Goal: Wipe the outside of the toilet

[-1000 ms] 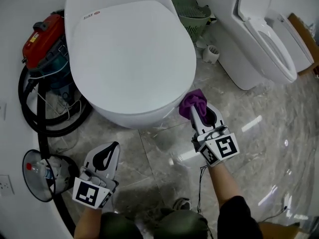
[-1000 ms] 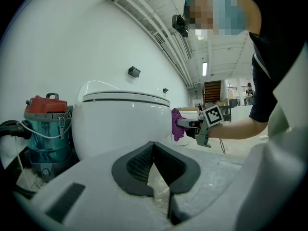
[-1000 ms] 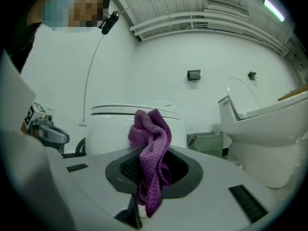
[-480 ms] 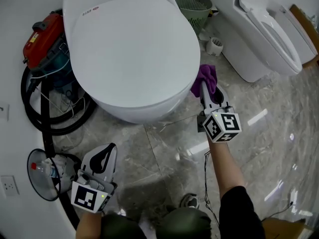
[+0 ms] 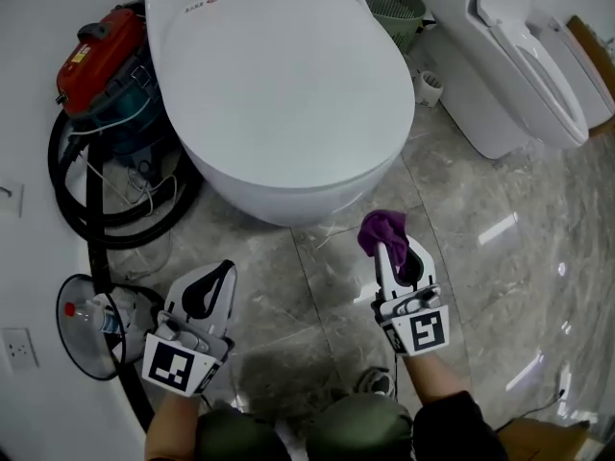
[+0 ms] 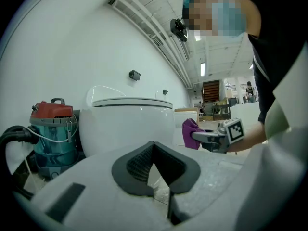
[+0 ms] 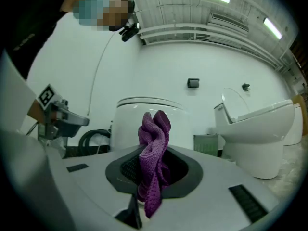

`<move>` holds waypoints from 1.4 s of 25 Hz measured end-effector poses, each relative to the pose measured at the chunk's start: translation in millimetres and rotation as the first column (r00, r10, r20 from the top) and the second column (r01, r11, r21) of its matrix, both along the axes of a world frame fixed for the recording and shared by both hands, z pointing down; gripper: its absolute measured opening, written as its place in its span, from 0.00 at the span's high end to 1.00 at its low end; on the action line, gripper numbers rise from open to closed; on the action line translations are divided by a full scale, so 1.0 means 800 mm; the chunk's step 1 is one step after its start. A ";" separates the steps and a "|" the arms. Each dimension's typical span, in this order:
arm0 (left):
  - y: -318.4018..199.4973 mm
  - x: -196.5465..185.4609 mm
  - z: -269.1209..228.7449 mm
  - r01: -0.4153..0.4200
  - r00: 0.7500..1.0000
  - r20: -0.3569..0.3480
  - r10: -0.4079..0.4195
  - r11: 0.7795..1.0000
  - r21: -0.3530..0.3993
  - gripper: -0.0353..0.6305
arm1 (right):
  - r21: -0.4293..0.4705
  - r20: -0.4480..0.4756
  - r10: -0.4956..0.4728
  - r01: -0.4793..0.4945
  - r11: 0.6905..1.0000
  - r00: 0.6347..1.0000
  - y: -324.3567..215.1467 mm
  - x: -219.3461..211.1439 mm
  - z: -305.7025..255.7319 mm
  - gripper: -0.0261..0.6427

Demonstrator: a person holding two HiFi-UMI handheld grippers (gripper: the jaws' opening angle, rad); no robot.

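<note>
The right hand-held gripper is closed on a bunched purple cloth; its own view shows the jaws clamped on the cloth's middle, with a wad standing above the pads and a tail hanging below. The left hand-held gripper is closed with the pad tips meeting and nothing between them, held low and well apart from the work. In the head view the cloth sits over the marble-patterned floor, just beside the front of the toilet but apart from it, so no wiping contact is being made. The toilet has its lid down; its outer bowl wall faces the right hand-held gripper. A red-topped vacuum cleaner and its black hose lie against the toilet's left side, a second toilet stands to the right, and a green basket sits between the two at the back. Judgement: the step in hand is bringing the cloth onto the bowl's exterior. To do it well, the protruding wad should lead, so that fabric and not the jaw tips meets the ceramic. Pressure should be light and steady, following the curve of the wall in overlapping passes. The grip appears secure, but the loose tail could drag on the floor during low strokes.
</note>
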State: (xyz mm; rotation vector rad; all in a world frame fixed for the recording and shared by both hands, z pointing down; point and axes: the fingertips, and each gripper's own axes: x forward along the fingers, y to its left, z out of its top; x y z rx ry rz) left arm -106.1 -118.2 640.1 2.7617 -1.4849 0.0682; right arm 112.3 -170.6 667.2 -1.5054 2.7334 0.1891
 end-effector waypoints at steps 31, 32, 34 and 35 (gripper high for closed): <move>-0.006 0.037 0.033 -0.019 0.999 0.046 0.022 0.998 -0.056 0.95 | -0.131 -0.005 -0.083 0.082 0.988 0.997 -0.044 -0.033 0.074 0.86; -0.008 0.041 0.034 -0.025 0.999 0.044 0.027 0.998 -0.055 0.95 | -0.152 0.001 -0.036 0.036 0.988 0.999 -0.056 -0.013 0.079 0.86; -0.011 0.049 0.034 -0.043 0.998 0.040 0.045 0.998 -0.051 0.95 | -0.173 0.026 0.050 -0.045 0.984 0.998 -0.084 0.021 0.085 0.86; -0.012 0.053 0.035 -0.050 0.998 0.042 0.052 0.997 -0.052 0.95 | -0.174 0.039 0.083 -0.075 0.982 0.996 -0.099 0.035 0.087 0.86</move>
